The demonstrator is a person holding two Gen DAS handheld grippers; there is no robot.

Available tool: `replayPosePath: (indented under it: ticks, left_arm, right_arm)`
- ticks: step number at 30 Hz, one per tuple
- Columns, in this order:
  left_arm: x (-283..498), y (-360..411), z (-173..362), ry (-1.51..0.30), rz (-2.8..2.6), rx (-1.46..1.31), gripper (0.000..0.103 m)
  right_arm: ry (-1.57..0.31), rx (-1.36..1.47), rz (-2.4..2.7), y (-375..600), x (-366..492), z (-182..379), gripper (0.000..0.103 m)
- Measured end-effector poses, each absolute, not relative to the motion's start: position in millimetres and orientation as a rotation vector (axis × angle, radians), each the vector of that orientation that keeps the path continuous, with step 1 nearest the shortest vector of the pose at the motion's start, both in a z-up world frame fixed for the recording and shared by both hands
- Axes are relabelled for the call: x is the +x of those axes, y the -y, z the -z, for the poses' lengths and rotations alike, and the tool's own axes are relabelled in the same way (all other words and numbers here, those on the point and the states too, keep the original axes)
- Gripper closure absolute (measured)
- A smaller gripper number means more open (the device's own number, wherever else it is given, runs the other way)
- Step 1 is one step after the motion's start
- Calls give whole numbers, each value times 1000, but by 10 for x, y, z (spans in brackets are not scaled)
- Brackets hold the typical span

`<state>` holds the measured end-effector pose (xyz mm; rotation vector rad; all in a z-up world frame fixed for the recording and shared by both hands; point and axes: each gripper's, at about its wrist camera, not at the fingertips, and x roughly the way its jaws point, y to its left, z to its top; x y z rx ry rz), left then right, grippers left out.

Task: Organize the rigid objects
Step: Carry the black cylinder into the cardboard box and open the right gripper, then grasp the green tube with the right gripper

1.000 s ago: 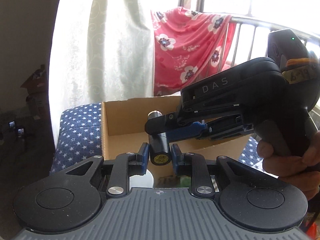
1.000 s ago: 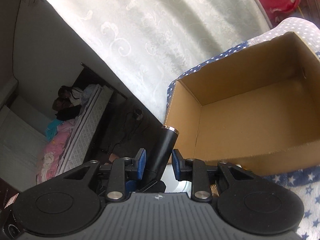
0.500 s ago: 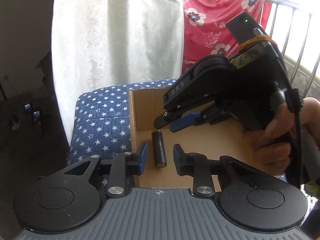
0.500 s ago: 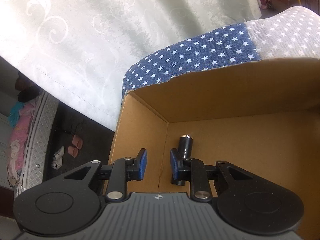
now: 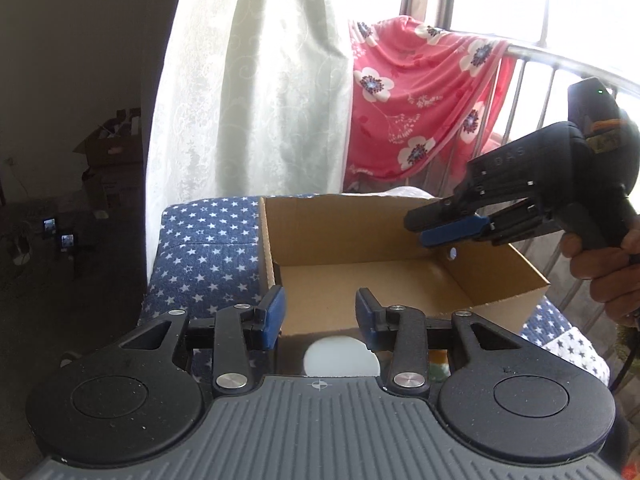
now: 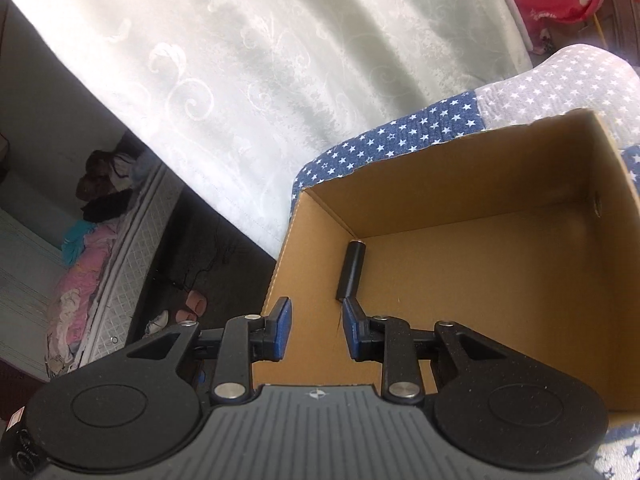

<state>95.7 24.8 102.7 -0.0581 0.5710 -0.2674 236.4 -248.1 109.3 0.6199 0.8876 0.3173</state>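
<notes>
Curtain: a pale patterned curtain hangs behind everything; a red flowered cloth is draped over the window rail beside it.
Cover: a blue cloth with white stars lies under my work, with a grey starred patch at its far end.
Box: the open cardboard box sits on the starred cloth, just ahead of both my tools.
Right tool: my right hand-held gripper hangs over the box's near left corner; its blue pads stand apart and grasp nothing. In the left wrist view it shows side-on above the box's far right wall, my hand on its handle.
Left tool: my left hand-held gripper is at the box's near edge; its jaws are opening, with nothing between them.
Disc: a white round thing shows just below my left pads; I cannot tell what it is.
Cylinder: the small black cylinder lies released on the box floor, along the left wall near the far left corner, its metal-rimmed end pointing away from me.
</notes>
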Motion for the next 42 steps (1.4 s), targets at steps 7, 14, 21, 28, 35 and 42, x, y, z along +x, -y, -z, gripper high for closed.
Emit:
replayPosePath:
  ticks: [7, 14, 21, 28, 35, 42]
  left_arm:
    - [567, -44, -652, -591, 377, -2, 62]
    - [372, 283, -159, -658, 390, 116, 62]
    - [251, 377, 128, -663, 364, 198, 62]
    - [287, 390, 180, -648, 404, 225, 61]
    - [298, 387, 183, -642, 423, 215, 62]
    - [290, 373, 186, -637, 427, 193, 68]
  right_arm:
    - [-869, 677, -310, 2715, 1448, -735, 73]
    - [-1027, 776, -348, 2612, 1190, 0, 72]
    - [-1081, 805, -402, 2392, 1188, 219, 72]
    - [-1088, 835, -403, 2338, 1224, 311, 72]
    - [-1028, 808, -403, 2263, 1219, 206, 75]
    - [-997, 772, -409, 2160, 1256, 145, 83]
